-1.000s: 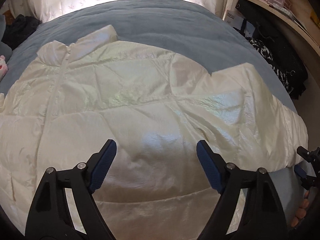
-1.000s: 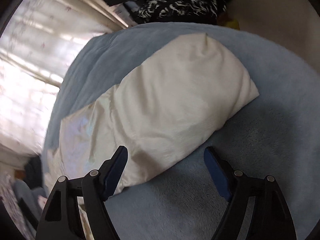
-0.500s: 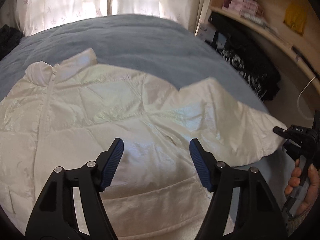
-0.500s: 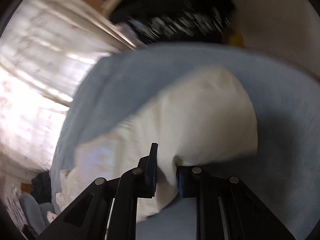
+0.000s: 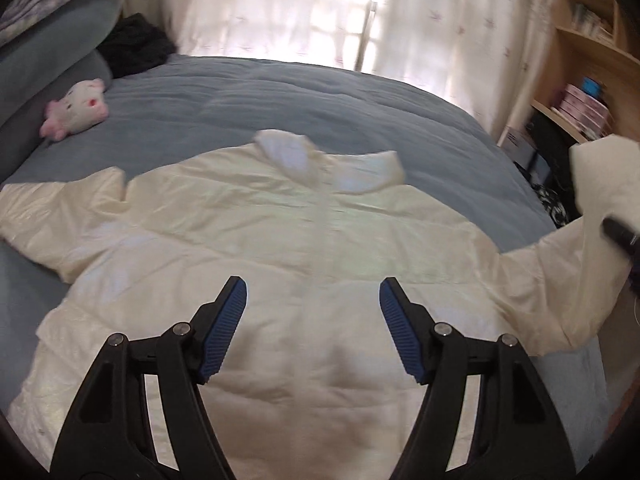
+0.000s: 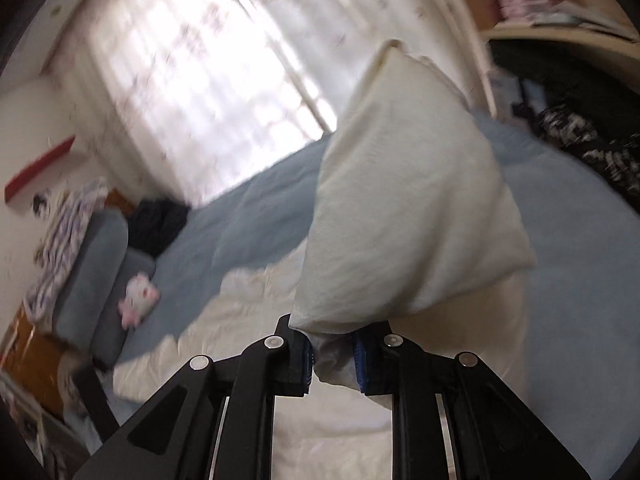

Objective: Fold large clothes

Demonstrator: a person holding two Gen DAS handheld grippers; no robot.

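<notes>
Blue bed (image 5: pixel 280 92) under cream jacket (image 5: pixel 280 232) — right tool (image 6: pixel 332 354) clamps its sleeve (image 6: pixel 408 200) (no legible writing); left tool (image 5: pixel 312 324) gapes empty.

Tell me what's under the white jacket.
The jacket lies spread on a blue bedspread, which shows all around it. Anything beneath its body is covered and cannot be seen.

You get strong daylight through the sheer curtains (image 5: pixel 304 12), blown out to white glare in both views. Your right wrist view is heavily motion-smeared; the left is softer only toward its edges. Fisheye bending curves the bookshelf (image 5: pixel 592 60), and dark vignetting fills the corners.
</notes>
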